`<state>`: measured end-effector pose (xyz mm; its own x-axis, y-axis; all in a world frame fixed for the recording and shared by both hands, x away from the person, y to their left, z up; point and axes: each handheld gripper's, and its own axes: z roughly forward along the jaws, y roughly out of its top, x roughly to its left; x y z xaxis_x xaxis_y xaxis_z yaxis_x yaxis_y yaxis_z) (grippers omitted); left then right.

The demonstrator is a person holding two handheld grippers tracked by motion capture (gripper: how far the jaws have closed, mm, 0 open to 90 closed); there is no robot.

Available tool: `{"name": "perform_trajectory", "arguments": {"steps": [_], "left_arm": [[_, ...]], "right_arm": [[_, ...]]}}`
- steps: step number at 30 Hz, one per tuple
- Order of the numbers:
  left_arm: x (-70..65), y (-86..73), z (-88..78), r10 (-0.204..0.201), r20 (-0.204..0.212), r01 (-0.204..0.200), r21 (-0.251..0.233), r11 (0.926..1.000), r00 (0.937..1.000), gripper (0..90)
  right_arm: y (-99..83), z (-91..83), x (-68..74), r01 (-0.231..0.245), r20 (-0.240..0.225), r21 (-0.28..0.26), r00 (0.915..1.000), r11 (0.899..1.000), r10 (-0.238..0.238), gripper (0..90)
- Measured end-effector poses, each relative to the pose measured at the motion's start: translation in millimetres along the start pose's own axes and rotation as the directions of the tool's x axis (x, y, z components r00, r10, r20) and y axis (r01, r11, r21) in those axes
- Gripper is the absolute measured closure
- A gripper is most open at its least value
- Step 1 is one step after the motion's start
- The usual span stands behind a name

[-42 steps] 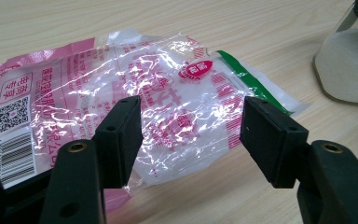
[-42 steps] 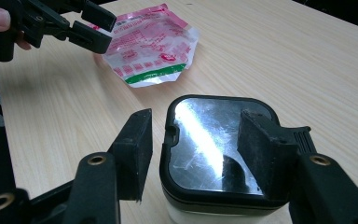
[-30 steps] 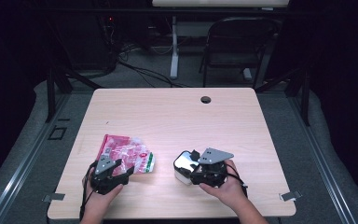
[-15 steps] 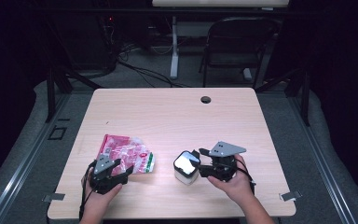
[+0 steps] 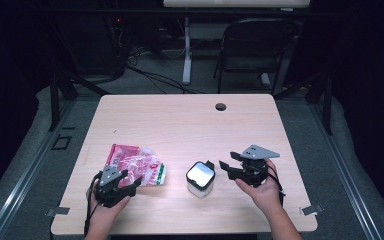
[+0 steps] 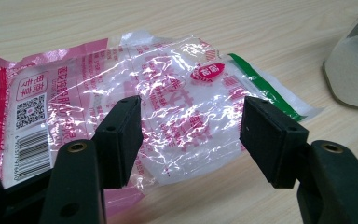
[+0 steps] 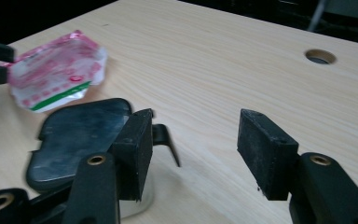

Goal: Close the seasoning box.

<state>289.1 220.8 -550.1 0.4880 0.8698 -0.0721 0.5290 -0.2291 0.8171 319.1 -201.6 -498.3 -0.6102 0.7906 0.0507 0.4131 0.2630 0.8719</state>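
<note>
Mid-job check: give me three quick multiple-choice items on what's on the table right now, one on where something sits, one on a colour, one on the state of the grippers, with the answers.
1. Where does the jar stand?
A. Between the bag and the right gripper
B. Beside the hole at the table's far edge
C. On top of the bag

2. What colour is the stripe along one edge of the bag?
A. Blue
B. Green
C. Yellow

3. How do the two grippers stand?
A. Both shut on the bag
B. Left open, right shut on the jar
C. Both open, holding nothing

Answers:
1. A, since the high view shows the jar to the right of the bag and just left of the right gripper.
2. B, since the left gripper view shows a green stripe on the pink and clear bag.
3. C, since the left gripper has spread fingers above the bag, and the right gripper's fingers stand apart over bare table.
</note>
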Motion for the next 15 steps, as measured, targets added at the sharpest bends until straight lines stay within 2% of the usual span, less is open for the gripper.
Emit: {"name": "perform_trajectory", "arguments": {"steps": [7, 12, 15], "left_arm": [[3.6, 0.1, -0.2, -0.009, -0.008, 0.009, -0.004, 1.0, 0.9999, 38.9], [7.7, 0.2, -1.5, -0.017, -0.016, 0.017, -0.01, 0.9998, 0.9997, 38.9], [10.3, 0.1, -1.9, -0.027, -0.021, 0.027, -0.013, 0.9996, 0.9994, 38.9]], "right_arm": [[-10.2, 1.1, -24.1, -0.069, 0.069, 0.013, 0.9953, 0.998, 0.068, 44.9], [-18.5, 2.4, -38.0, -0.112, 0.106, 0.021, 0.9884, 0.994, 0.109, 44.6], [-24.4, 4.3, -44.9, -0.146, 0.127, 0.044, 0.9821, 0.988, 0.139, 44.4]]}}
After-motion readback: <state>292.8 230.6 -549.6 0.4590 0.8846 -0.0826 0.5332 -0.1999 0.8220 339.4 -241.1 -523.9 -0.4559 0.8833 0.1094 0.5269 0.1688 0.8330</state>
